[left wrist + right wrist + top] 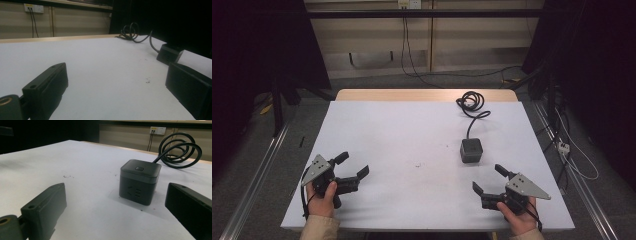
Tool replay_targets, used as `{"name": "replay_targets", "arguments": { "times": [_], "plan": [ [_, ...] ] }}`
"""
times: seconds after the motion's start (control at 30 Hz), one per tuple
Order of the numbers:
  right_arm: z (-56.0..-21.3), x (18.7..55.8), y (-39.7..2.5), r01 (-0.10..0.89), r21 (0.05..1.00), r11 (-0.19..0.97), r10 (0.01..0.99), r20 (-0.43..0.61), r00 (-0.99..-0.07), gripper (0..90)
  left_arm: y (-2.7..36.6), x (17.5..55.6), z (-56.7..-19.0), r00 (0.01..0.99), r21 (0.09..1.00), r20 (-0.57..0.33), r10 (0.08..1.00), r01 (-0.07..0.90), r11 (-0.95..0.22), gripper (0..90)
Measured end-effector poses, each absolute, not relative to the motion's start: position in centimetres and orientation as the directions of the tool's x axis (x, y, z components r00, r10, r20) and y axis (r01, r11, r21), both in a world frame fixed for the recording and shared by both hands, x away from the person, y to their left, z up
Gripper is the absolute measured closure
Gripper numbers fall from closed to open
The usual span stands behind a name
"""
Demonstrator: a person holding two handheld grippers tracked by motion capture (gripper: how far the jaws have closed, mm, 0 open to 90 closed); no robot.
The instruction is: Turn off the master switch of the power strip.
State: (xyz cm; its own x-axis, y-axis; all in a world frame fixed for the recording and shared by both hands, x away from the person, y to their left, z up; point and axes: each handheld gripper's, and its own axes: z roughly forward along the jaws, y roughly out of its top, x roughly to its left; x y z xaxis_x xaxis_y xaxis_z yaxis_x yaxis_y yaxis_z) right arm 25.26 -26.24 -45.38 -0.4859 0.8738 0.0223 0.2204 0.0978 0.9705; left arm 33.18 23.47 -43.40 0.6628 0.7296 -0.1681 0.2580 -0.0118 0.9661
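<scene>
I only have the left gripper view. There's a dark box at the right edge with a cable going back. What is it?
Observer: A cube-shaped power socket; the right gripper view shows plug holes on its side face and a small button on top.
Operator: Where's the right gripper relative to it?
Observer: In the high view the right gripper sits nearer the person than the cube, apart from it, jaws open and empty.
Operator: Where does the cable end up?
Observer: The cable runs to the far edge of the table and lies coiled in loops there; its end is too small to make out.
Operator: My own gripper?
Observer: The left gripper is open near the table's front left corner, holding nothing.
</scene>
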Motion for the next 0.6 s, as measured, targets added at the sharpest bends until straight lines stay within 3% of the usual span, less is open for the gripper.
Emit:
{"name": "replay_targets", "arguments": {
  "times": [0.6],
  "plan": [
    [-45.19,26.20,-25.90,0.237,0.964,0.119,0.879,0.009,-0.477,4.3,23.53,33.21,-43.42,0.676,0.966,-0.161,0.719,0.256,-0.024,4.1]
  ]
}}
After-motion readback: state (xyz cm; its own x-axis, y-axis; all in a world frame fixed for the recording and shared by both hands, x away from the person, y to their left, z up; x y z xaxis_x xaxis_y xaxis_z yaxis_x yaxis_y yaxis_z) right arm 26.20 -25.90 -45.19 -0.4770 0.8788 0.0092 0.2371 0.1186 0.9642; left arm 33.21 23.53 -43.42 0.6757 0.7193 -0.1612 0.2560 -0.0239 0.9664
